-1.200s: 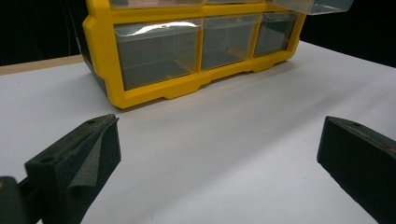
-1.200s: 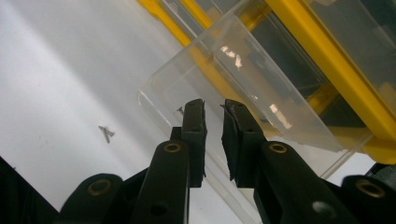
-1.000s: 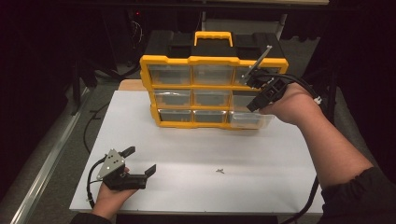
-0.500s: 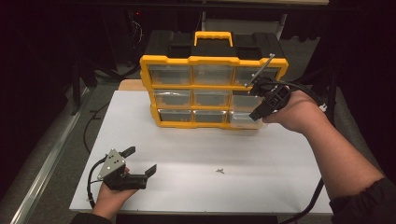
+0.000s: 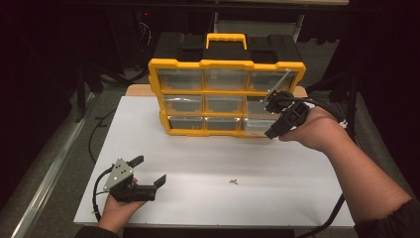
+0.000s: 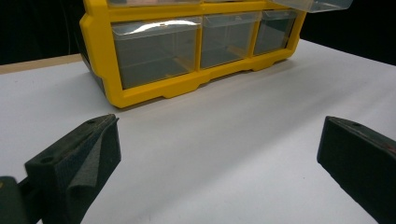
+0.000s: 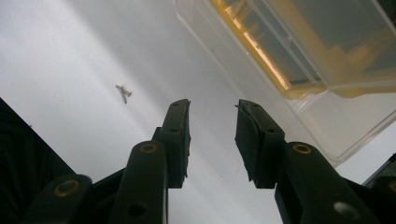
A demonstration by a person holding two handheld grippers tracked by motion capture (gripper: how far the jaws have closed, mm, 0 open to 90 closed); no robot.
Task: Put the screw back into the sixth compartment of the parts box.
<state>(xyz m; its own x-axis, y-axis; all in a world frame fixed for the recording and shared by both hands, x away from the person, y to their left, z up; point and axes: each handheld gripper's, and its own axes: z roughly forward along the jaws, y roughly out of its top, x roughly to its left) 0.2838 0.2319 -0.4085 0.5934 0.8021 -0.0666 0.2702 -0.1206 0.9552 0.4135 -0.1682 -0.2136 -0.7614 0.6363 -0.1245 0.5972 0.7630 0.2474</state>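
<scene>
the yellow drawer organiser (image 5: 225, 94) stands upright at the far edge of the white table (image 5: 208, 163), carrying no writing i can read. its clear drawer (image 7: 299, 70) at the lower right sits pulled out. the right gripper (image 5: 277, 116) hangs just beside that drawer, its jaws just opening with nothing between them. the left gripper (image 5: 148, 171) rests near the front edge, wide open and empty. a small screw (image 5: 233, 181) lies on the table.

text: none readable | labels: none | organizer (image 5: 227, 96): no markings legible
</scene>
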